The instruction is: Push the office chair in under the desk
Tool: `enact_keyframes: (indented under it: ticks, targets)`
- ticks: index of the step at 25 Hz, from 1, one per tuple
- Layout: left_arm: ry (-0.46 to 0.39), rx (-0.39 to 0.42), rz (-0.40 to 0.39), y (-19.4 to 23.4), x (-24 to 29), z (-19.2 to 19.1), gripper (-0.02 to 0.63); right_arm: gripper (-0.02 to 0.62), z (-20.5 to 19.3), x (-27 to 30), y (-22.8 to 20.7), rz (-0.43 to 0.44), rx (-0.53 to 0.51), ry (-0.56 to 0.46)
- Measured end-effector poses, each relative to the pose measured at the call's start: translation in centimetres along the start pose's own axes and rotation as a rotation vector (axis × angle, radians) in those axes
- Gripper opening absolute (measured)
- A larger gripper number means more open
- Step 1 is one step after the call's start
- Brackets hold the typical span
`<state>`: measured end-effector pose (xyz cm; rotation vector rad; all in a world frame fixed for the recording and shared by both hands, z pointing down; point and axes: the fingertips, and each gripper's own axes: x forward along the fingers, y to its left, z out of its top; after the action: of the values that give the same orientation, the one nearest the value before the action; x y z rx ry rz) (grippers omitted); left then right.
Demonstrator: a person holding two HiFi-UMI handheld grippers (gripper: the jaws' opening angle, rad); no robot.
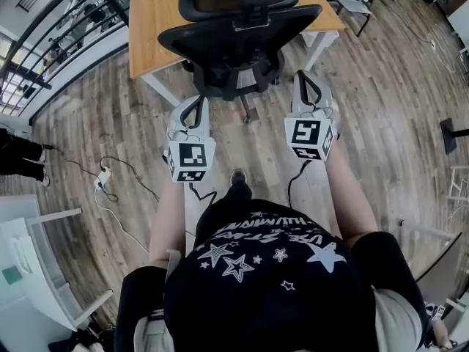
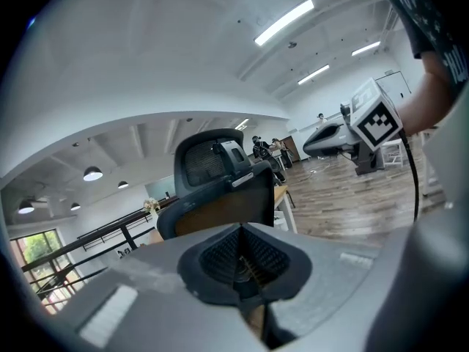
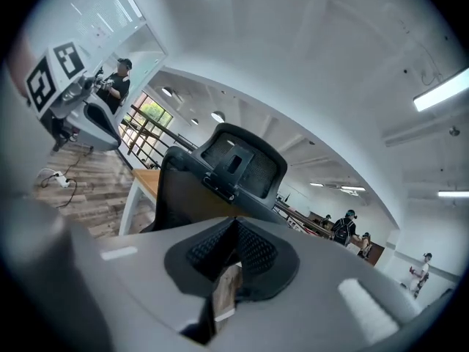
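You are holding the left gripper (image 1: 195,103) and right gripper (image 1: 305,78) with jaws pressed together and empty. The office chair (image 1: 238,28) is standing just ahead, between them, with the desk (image 1: 150,20) beyond.

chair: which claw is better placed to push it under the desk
Right, marginally. The right claw reaches further toward the chair and desk than the left claw, which sits further back. Both are shut, empty, one each side behind the chair, so pushing with both looks sensible.
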<state>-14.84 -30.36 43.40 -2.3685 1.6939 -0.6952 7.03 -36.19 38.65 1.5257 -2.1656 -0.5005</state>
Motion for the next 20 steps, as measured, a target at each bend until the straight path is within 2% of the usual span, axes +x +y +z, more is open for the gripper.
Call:
enact_keyframes:
  ticks: [5, 20]
  targets:
    - [-0.014, 0.001, -0.002, -2.0, -2.3, 0.9, 0.003, 0.002, -0.2, -3.4, -0.1, 0.008, 0.033, -0.023]
    - [-0.033, 0.007, 0.006, -6.1, -7.9, 2.4, 0.003, 0.002, -1.7, -10.3, 0.1, 0.031, 0.038, 0.012]
